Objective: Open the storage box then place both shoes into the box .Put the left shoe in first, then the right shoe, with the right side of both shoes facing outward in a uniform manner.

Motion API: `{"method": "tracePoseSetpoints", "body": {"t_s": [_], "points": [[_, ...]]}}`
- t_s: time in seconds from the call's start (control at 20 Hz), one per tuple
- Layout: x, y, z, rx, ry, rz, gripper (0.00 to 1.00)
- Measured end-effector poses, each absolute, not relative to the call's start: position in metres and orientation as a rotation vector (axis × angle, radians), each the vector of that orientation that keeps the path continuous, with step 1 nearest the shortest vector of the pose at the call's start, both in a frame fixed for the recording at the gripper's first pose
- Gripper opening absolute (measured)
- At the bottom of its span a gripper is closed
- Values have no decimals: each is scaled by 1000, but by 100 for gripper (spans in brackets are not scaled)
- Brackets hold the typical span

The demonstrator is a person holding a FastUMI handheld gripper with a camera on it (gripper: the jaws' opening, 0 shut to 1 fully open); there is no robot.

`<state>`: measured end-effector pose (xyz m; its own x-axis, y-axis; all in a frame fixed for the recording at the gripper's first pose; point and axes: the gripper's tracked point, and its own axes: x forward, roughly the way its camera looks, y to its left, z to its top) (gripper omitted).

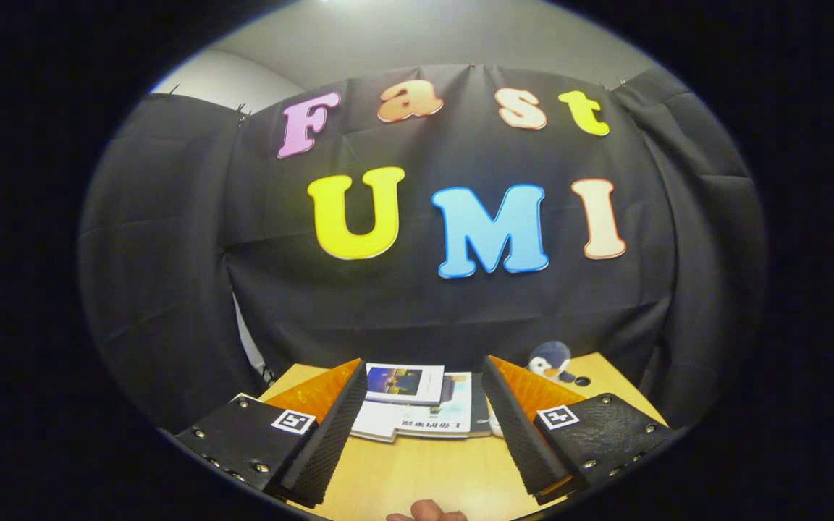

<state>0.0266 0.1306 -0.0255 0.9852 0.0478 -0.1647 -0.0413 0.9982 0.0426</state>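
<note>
My gripper [423,380] is held above a wooden table [424,470], tilted up toward the booth wall. Its two fingers stand wide apart and open, with nothing between them. A stack of books [417,405] lies on the table just ahead of the fingers, seen through the gap. A fingertip of a person's hand [426,512] pokes in at the near edge of the table below the fingers.
A small plush penguin [552,362] sits at the back of the table beyond the right finger, beside a round hole [582,380] in the tabletop. Black cloth hangs right behind the table's far edge.
</note>
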Motion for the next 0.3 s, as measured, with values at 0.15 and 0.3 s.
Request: {"method": "tracePoseSetpoints", "body": {"t_s": [0.15,0.3], "points": [[24,89,-1,33,90,-1,96],[26,56,8,40,59,-23,96]]}}
